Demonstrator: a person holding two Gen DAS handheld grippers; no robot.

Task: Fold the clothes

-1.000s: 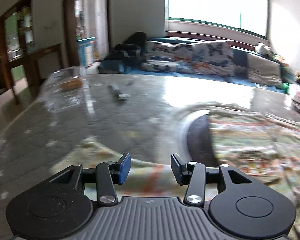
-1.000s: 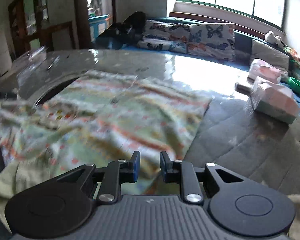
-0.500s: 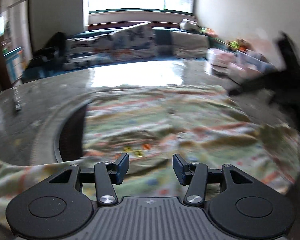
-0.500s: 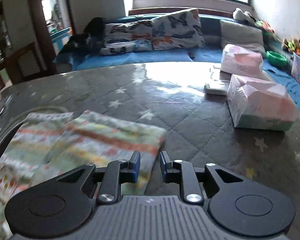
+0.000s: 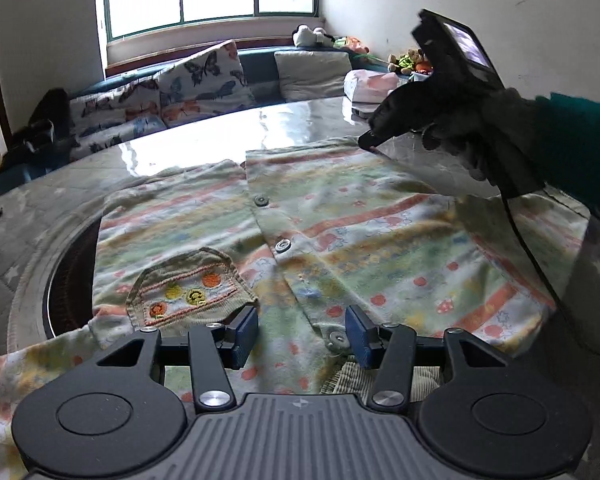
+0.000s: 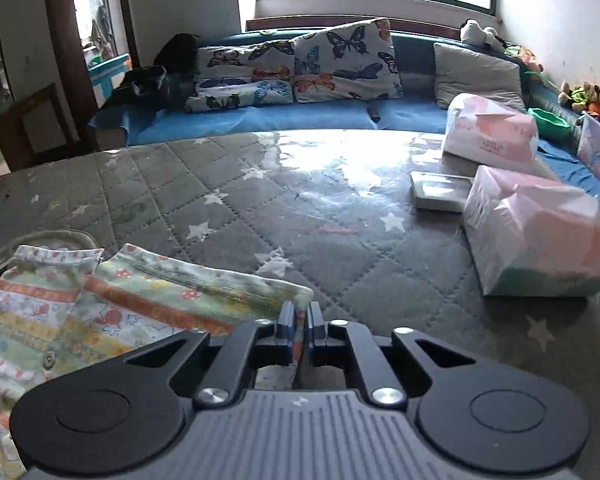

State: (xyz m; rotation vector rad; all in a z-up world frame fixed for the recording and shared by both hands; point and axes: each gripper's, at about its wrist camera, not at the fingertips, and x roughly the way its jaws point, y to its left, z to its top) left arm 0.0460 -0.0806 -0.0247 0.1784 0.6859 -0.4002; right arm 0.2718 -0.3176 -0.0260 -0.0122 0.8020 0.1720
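Observation:
A small striped, patterned shirt (image 5: 340, 220) with snap buttons and a knitted pocket (image 5: 188, 292) lies spread flat on the quilted table (image 6: 300, 220). My left gripper (image 5: 302, 334) is open and empty, low over the shirt's near hem. My right gripper (image 6: 299, 330) is shut on the far corner of the shirt (image 6: 148, 292), pinching its edge at table level. In the left wrist view the right gripper (image 5: 370, 142) shows at the shirt's far right corner, held by a gloved hand.
Two pink-and-white tissue packs (image 6: 536, 232) and a flat white box (image 6: 440, 190) sit on the table's right side. A round dark inset (image 5: 72, 280) lies under the shirt's left edge. A blue sofa with butterfly cushions (image 6: 300, 64) stands beyond the table.
My right gripper has closed on the shirt's far corner. My left gripper has swung right and now faces the flattened shirt front, still open.

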